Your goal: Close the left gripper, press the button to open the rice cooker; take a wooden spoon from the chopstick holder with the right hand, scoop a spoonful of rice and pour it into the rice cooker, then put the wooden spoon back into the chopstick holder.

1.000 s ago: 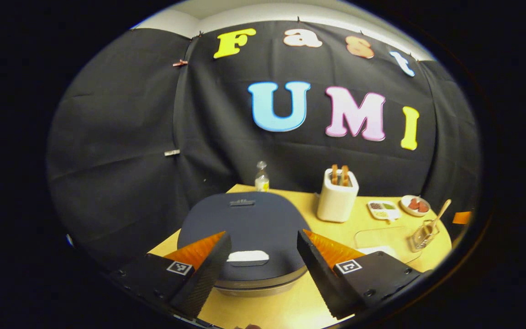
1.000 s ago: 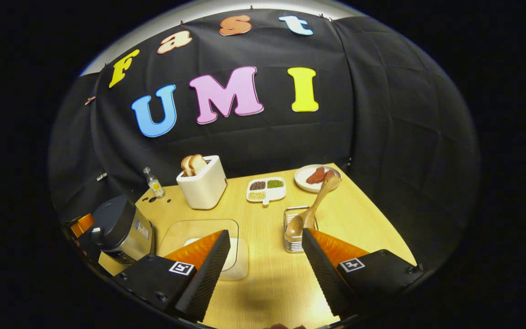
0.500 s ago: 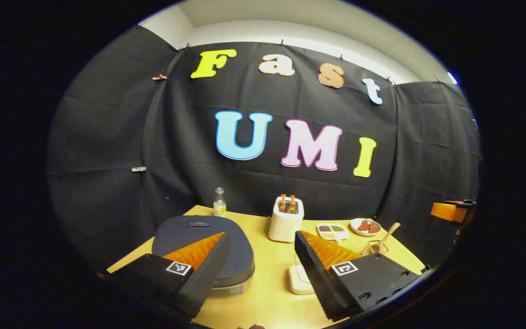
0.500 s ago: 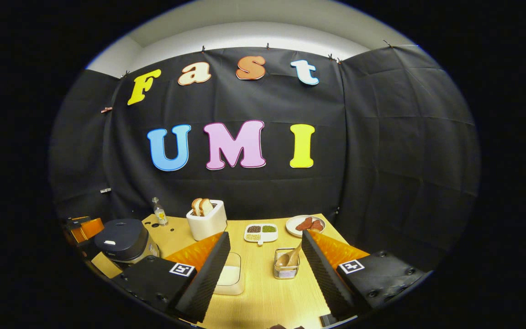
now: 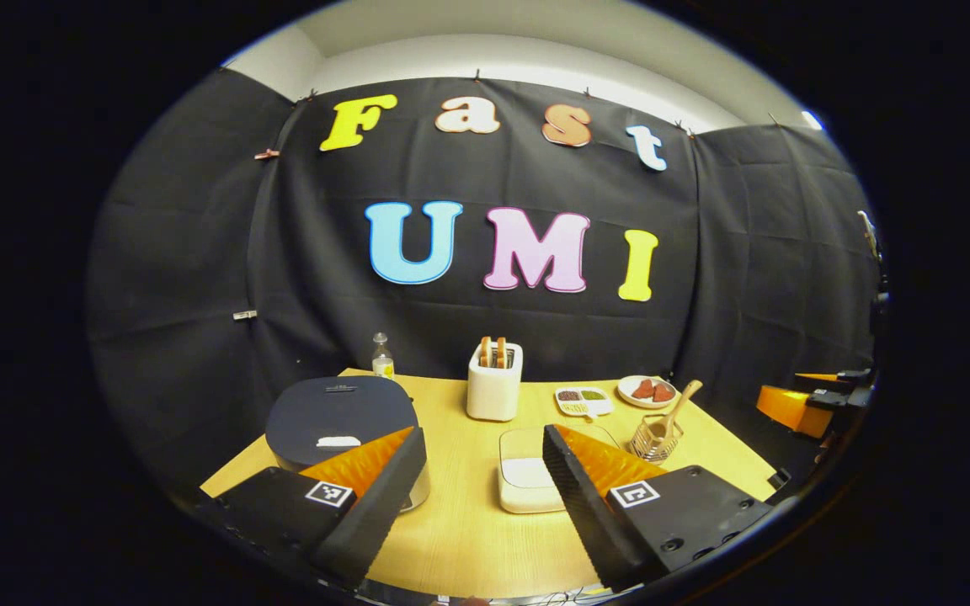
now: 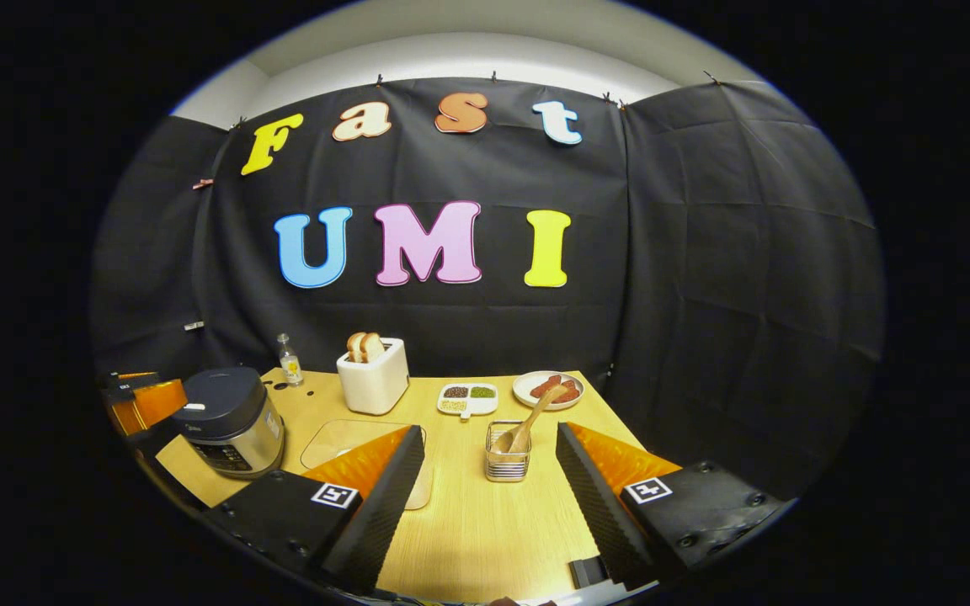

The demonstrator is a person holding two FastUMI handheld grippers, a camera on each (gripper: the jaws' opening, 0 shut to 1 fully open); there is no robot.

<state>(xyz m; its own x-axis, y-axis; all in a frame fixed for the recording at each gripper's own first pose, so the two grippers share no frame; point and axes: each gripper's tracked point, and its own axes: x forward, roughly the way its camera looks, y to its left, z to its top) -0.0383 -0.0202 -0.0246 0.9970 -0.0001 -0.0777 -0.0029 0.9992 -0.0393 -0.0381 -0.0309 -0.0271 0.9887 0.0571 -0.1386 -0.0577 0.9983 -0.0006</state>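
Both your grippers hover above the table, fingers spread, holding nothing.

Your left gripper (image 5: pixel 485 459) faces the lidded rice cooker (image 5: pixel 338 417); your right gripper (image 6: pixel 489 459) faces the wooden spoon (image 6: pixel 525 427) standing in the chopstick holder (image 6: pixel 508 459).

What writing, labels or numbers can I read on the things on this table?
None can be read.
Rice cooker: the print on its front panel is too small to read.
Bottle: the yellow label is too blurred to read.
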